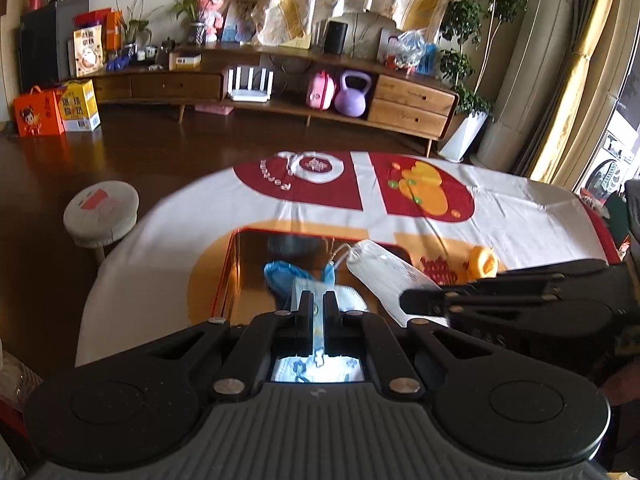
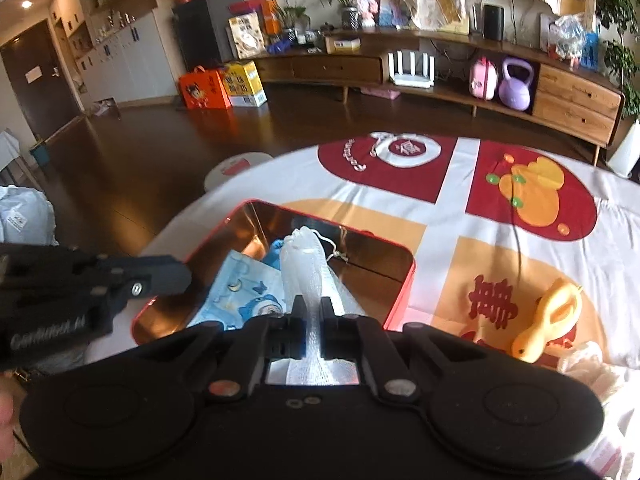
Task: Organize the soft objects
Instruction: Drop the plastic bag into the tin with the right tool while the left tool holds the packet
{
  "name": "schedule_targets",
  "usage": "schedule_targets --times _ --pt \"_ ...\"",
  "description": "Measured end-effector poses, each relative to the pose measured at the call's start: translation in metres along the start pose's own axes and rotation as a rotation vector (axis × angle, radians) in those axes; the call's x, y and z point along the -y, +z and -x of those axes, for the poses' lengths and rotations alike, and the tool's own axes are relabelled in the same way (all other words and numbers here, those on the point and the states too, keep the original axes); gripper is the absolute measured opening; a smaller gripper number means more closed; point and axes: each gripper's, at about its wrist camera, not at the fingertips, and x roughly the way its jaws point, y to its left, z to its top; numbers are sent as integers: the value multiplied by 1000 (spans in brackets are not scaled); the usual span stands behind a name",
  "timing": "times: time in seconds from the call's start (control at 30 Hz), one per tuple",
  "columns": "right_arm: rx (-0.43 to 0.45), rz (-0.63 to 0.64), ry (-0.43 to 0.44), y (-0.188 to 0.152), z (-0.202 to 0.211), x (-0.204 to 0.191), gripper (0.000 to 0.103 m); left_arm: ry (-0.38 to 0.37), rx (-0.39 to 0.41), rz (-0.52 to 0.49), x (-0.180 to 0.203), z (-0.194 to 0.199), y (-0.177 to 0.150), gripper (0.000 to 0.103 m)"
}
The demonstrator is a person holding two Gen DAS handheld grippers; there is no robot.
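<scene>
Both jaws clenched: left gripper [image 1: 319,300] on blue mask [image 2: 244,300], right gripper [image 2: 312,306] on mesh pouch [image 2: 306,268], inside tin [image 2: 400,280] rim.

A white mesh drawstring pouch [image 2: 310,276] is seen clamped between the closed fingers of the right gripper [image 2: 312,312] above a red-rimmed metal tin [image 2: 400,276]. Inside the tin, a blue cartoon-printed cloth [image 2: 244,292] is laid beside a blue item [image 2: 274,254] that is partly hidden. The left gripper [image 2: 120,280] is seen at the tin's left edge; its jaw state cannot be told. A yellow rubber duck [image 2: 548,320] is shown lying on the red, white and orange tablecloth [image 2: 460,216], to the right of the tin.
</scene>
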Motion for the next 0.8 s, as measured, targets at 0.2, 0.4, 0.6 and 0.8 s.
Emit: schedule_targets --times 0.2,0.4,0.6,0.8 --pt "-45 -7 -19 -3 -23 -1 12 -2 -17 -6 -2 -10 -10 4" --pt "-76 4 -14 -9 -35 -5 21 5 -38 -9 -1 -16 -18 4" --pt "-68 -3 24 -11 -28 -3 30 19 -52 -18 2 -18 -22 4" --pt "-40 -20 52 -13 -9 1 37 29 -54 -25 5 -15 -23 5"
